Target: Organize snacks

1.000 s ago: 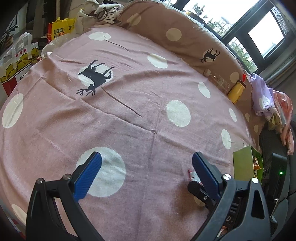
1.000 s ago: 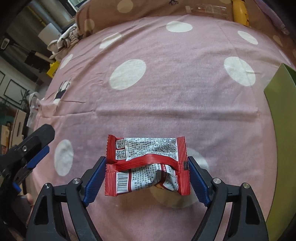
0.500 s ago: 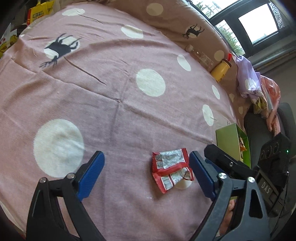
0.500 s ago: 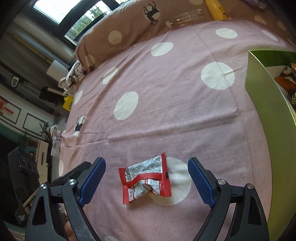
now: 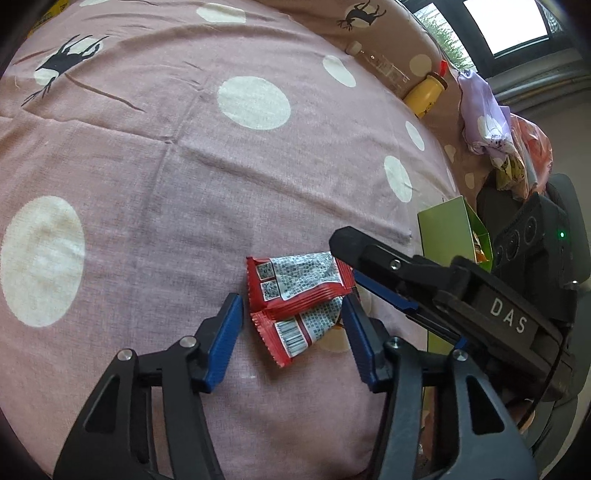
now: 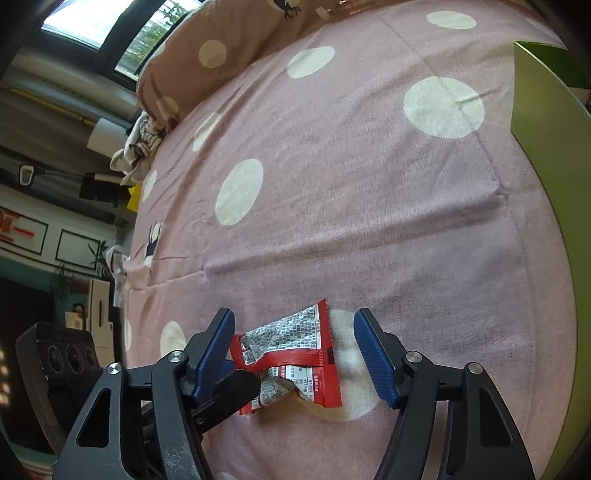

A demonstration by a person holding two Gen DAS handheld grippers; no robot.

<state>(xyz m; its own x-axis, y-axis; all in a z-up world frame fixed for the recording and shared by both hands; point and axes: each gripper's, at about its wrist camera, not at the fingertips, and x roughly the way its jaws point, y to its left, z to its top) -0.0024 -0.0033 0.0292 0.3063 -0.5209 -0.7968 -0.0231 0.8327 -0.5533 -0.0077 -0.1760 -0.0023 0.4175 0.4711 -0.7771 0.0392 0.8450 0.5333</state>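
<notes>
Two red snack packets [image 5: 297,295] lie stacked on the pink dotted bedspread [image 5: 184,166], printed backs up. My left gripper [image 5: 291,321] is open, its blue fingers on either side of the packets, not touching them. My right gripper [image 6: 293,350] is also open around the same packets [image 6: 291,365] from the other side. In the left wrist view the right gripper's black body crosses just behind the packets. A green box [image 5: 448,230] stands open at the bed's right edge; it also shows in the right wrist view [image 6: 543,140].
A yellow bottle [image 5: 424,92] and a clear bottle [image 5: 380,66] lie against the brown dotted pillow [image 5: 369,33] at the back. Clothes [image 5: 487,118] are piled at the far right. A black device [image 5: 532,236] sits beyond the green box.
The right gripper let the packets go onto the bed and drew back, then came close again. The left gripper has moved in around the packets and narrowed its opening.
</notes>
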